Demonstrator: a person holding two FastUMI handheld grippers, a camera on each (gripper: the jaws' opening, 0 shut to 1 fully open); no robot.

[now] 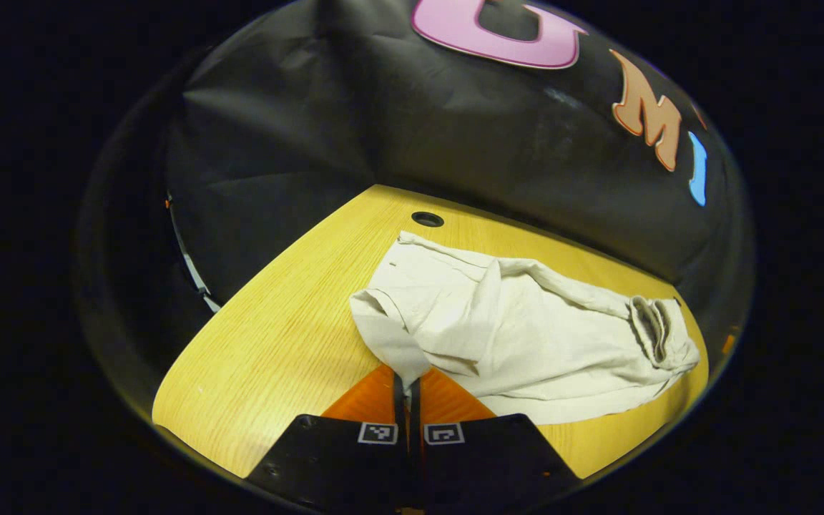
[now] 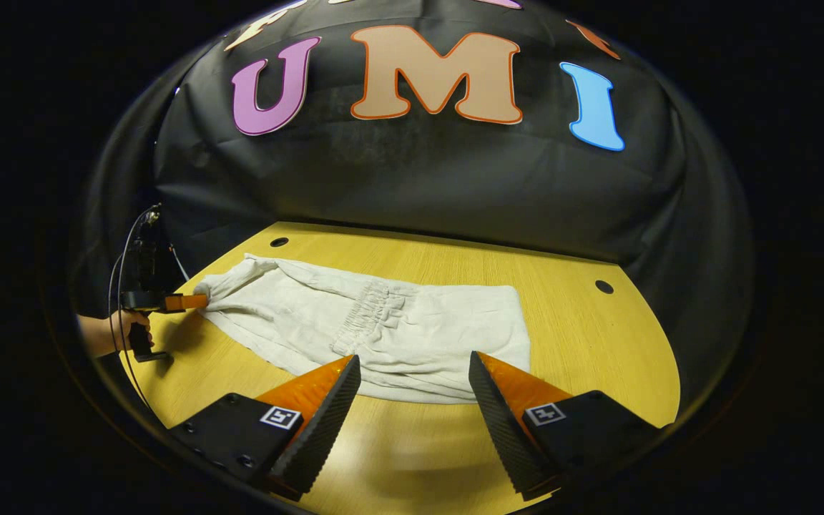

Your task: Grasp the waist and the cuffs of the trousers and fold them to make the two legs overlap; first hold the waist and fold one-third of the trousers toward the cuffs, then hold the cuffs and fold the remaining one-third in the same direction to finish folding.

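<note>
Left gripper (image 1: pixel 406 383) pinches trousers (image 2: pixel 383 329) at 1 end, right gripper (image 2: pixel 412 386) hangs spread wide at near edge; risk: thin cloth slipping free if pulled.

A pale yellow wood-grain table (image 2: pixel 584 336) spreads out ahead of the tongs, its far edge meeting a wrinkled black cloth wall (image 2: pixel 412 179) that closes the booth behind and on both sides. Small round dark holes sit in the tabletop near that far edge, one ahead to the left (image 2: pixel 279 242) and one ahead to the right (image 2: pixel 604 287). Light glares softly on the wood just before the tongs.
</note>
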